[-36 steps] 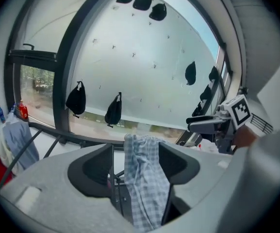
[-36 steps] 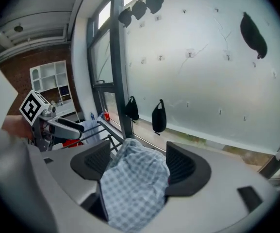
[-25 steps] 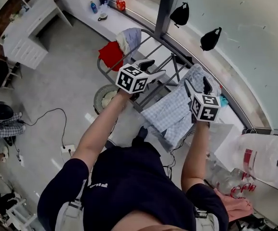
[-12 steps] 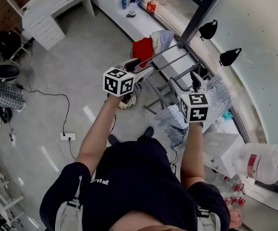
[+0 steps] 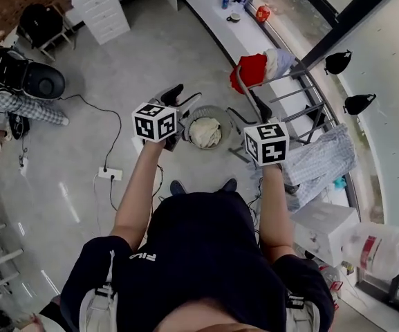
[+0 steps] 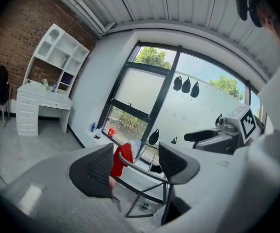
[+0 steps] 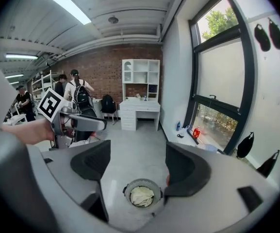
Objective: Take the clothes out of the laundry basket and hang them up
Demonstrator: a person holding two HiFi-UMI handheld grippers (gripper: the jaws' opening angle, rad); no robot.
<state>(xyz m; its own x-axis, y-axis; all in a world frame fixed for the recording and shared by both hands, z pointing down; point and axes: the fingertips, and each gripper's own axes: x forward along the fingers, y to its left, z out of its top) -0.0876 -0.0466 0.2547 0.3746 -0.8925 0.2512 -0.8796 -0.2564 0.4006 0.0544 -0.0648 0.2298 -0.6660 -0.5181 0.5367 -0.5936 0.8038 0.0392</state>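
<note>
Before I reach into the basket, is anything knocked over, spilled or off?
Nothing stands out. The laundry basket stands upright on the floor with a pale cloth inside; the red garment and checked shirt hang on the drying rack. Left gripper and right gripper are both open and empty.

Laundry basket (image 5: 187, 126) stands on the floor (image 5: 116, 75), clothes (image 5: 205, 133) inside it. Drying rack (image 5: 290, 94) stands just right of the basket; garments (image 5: 253, 69) draped over its far end, a further garment (image 5: 320, 161) over its near end.
</note>
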